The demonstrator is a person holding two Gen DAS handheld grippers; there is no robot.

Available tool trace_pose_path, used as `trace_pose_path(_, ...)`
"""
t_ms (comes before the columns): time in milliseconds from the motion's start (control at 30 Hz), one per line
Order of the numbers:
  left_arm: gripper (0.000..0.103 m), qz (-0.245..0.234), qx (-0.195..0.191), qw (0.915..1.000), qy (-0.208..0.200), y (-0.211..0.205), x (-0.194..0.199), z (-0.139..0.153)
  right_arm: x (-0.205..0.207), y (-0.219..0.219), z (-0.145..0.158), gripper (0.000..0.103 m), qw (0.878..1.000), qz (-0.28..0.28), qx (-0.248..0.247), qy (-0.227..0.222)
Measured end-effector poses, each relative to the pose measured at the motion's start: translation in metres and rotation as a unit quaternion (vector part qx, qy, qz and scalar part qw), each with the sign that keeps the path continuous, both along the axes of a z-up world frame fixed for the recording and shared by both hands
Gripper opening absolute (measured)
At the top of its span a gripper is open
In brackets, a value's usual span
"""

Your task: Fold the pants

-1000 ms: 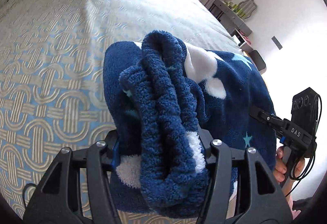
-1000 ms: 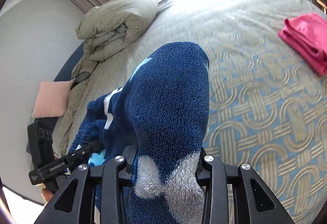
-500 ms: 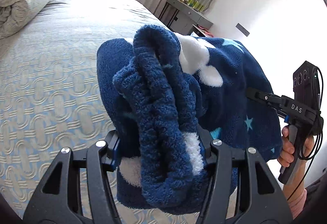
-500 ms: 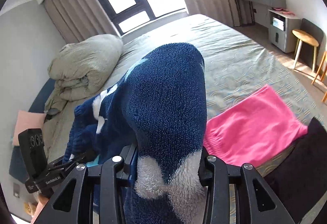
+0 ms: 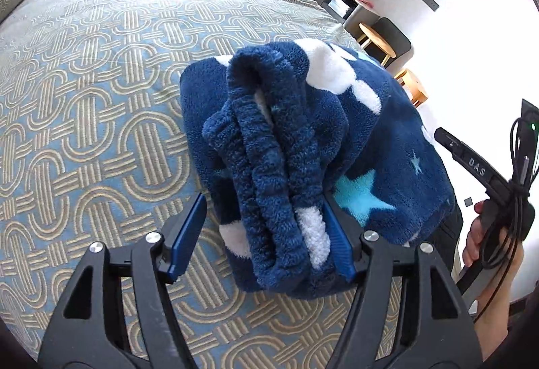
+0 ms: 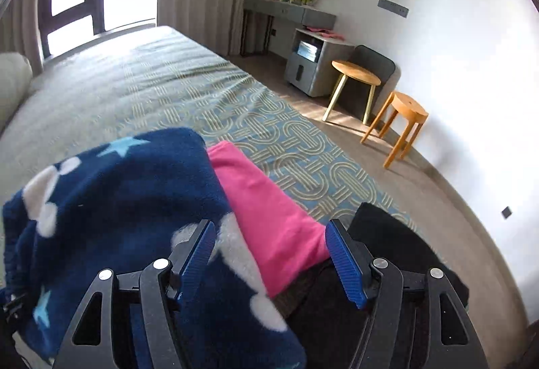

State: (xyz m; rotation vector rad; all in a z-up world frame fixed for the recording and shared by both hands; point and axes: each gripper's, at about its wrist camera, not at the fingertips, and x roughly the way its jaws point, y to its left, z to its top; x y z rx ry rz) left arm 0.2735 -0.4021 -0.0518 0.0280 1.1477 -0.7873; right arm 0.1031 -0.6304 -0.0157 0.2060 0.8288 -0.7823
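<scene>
The folded blue pants [image 5: 303,146] lie on the bed [image 5: 101,99], in the middle of the left wrist view. The left tool [image 5: 262,234] has just been opening: its left pad stands clear of the fleece, while its right pad is still against the waistband bundle between them. The right tool [image 6: 273,258] has also just been opening and grips nothing; the pants [image 6: 111,210] lie at lower left there, partly over a pink cloth [image 6: 269,217], which shows between its pads.
</scene>
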Motion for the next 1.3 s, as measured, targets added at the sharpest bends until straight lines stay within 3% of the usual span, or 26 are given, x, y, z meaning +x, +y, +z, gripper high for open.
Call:
trace_pose_path(67,0.069,0.001,-0.004,0.9998,-0.021,0.010,-0.006,0.019,-0.010,0.024,0.012,0.070,0.999,0.021,0.010,-0.037)
trace_pose_path(167,0.069,0.001,-0.003,0.9969,-0.079,0.032,-0.025,0.053,-0.025,0.059,0.031,0.070,0.997,0.050,0.026,-0.058)
trace_pose_path(233,0.080,-0.005,-0.008,0.9928,-0.119,0.040,-0.039,0.073,-0.035,0.091,0.043,0.070,0.993,0.071,0.049,-0.077)
trace_pose_path(333,0.084,-0.011,-0.024,0.9848,-0.172,0.055,-0.071,0.100,-0.063,0.133,0.054,0.070,0.987,0.085,0.085,-0.106)
trace_pose_path(533,0.090,-0.027,0.009,0.9672,-0.252,0.096,-0.147,0.129,-0.115,0.212,0.063,0.071,0.987,0.067,0.107,-0.096)
trace_pose_path(667,0.090,-0.022,-0.001,0.9678,-0.251,0.140,-0.175,0.143,-0.146,0.248,0.073,0.071,0.984,0.069,0.123,-0.106)
trace_pose_path(833,0.090,-0.001,-0.009,0.9712,-0.238,0.182,-0.197,0.153,-0.173,0.291,0.093,0.071,0.990,0.068,0.084,-0.094)
trace_pose_path(1033,0.091,-0.014,-0.019,0.9703,-0.241,0.209,-0.228,0.161,-0.205,0.329,0.114,0.072,0.991,0.074,0.053,-0.098)
trace_pose_path(1300,0.090,-0.010,-0.040,0.9636,-0.264,0.223,-0.250,0.176,-0.231,0.345,0.124,0.072,0.993,0.060,0.027,-0.094)
